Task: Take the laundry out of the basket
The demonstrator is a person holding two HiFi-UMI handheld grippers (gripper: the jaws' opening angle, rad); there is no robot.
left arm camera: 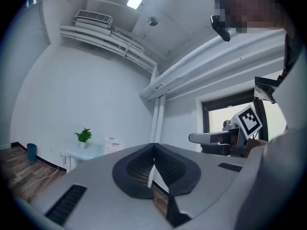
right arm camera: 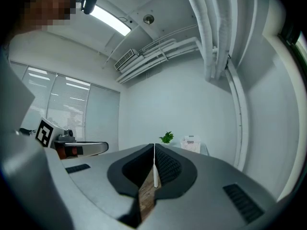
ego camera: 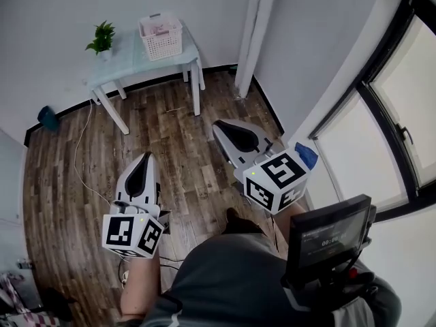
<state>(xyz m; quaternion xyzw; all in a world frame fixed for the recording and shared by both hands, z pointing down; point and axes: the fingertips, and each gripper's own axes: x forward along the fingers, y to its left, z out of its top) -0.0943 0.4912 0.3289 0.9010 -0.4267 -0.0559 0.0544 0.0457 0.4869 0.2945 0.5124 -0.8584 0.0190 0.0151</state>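
A white laundry basket (ego camera: 161,37) with pinkish laundry in it stands on a pale table (ego camera: 126,63) by the far wall, beside a small green plant (ego camera: 102,38). Both grippers are held over the wooden floor, well short of the table and pointing toward it. My left gripper (ego camera: 144,158) is shut with nothing between its pads. My right gripper (ego camera: 221,125) is also shut and empty. The left gripper view shows the basket (left arm camera: 113,145) small and far beyond the left gripper (left arm camera: 153,148). In the right gripper view the basket (right arm camera: 191,143) sits far beyond the right gripper (right arm camera: 154,148).
White vertical pipes (ego camera: 249,33) run down the wall to the right of the table. A large window (ego camera: 395,114) fills the right side. A blue bin (ego camera: 47,118) stands at the far left wall and a cable (ego camera: 80,148) trails across the floor. A screen (ego camera: 328,240) hangs at my right.
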